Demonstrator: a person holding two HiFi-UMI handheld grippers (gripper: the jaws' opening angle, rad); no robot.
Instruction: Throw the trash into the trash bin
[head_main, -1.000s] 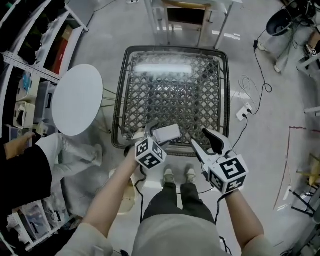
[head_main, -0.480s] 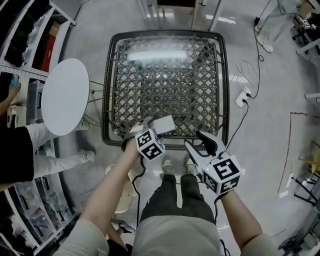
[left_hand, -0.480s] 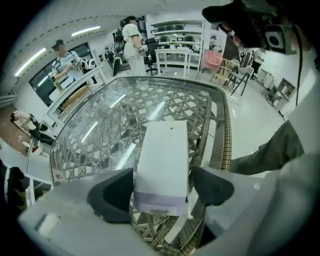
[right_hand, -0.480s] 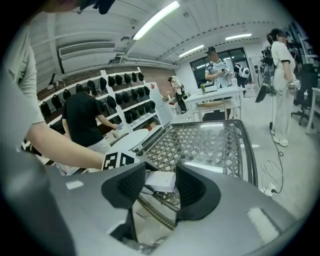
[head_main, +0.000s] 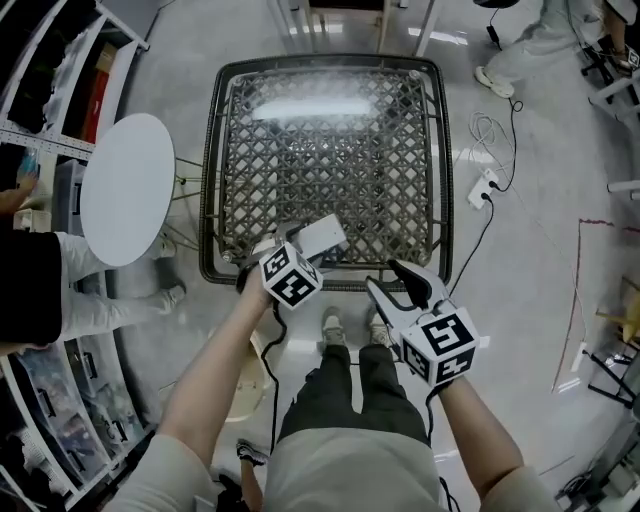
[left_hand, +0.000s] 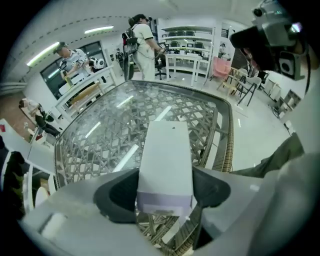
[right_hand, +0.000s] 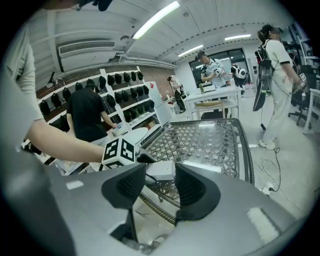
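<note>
1. Glass-topped wicker table (head_main: 212, 180): stands on the floor directly ahead of the person.
2. Round white table (head_main: 127, 190): stands beside the wicker table's left edge.
3. Left gripper (head_main: 305, 250): jaws closing, pads against both sides of the white box (head_main: 325, 234), over the wicker table's near edge.
4. Right gripper (head_main: 396, 284): jaws apart, nothing between them, just off the near edge, towards the right corner.

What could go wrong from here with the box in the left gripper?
1. The left gripper holds the box by its near end only, its jaws closing; the long free end could tilt or slip out.
2. The box hangs over the table's near edge; released here, it would likely land on the table or drop off its edge.
</note>
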